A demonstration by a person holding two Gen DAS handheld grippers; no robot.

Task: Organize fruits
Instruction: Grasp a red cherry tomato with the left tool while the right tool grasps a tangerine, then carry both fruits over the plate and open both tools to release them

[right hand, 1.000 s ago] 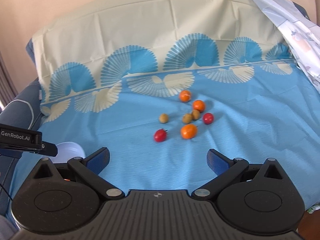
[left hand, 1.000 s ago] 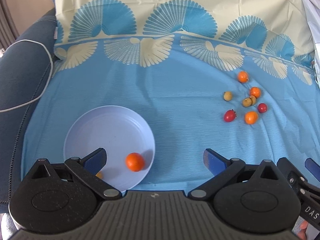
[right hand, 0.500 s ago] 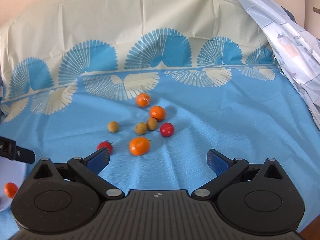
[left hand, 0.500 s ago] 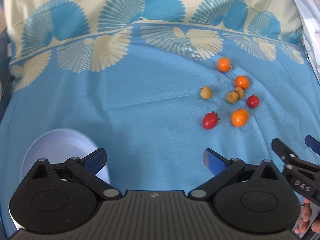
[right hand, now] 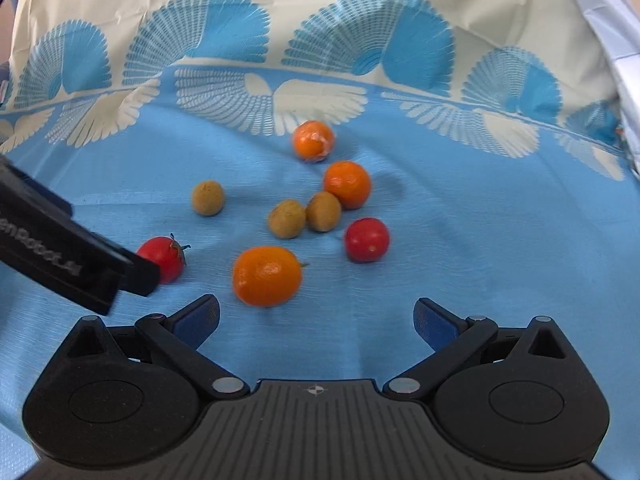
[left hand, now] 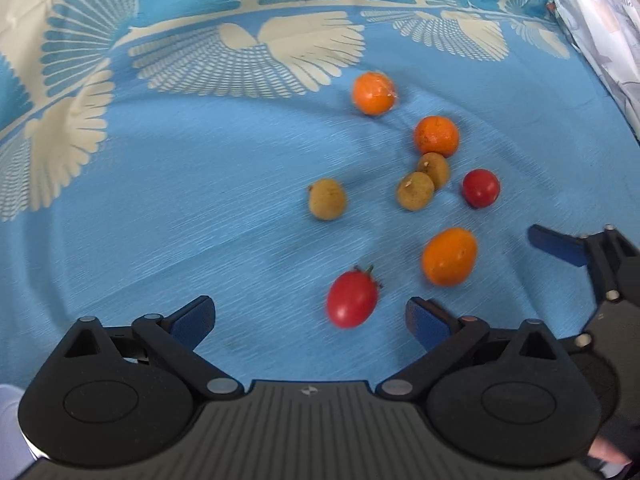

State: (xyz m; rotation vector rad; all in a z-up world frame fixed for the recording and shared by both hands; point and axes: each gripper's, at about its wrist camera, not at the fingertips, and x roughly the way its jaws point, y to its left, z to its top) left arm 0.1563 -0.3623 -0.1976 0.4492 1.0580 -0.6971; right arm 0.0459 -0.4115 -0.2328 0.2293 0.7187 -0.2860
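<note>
Jaws of left gripper [left hand: 310, 318] closing, empty; right gripper [right hand: 316, 318] apart; partial "enRobot.AI" lettering.

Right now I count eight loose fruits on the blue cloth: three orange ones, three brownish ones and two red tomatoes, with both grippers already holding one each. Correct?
The count is right, the grip is not. Both wrist views show the left gripper and right gripper empty, the left's jaws closing on nothing. The stemmed red tomato lies just ahead on the blue cloth.
</note>
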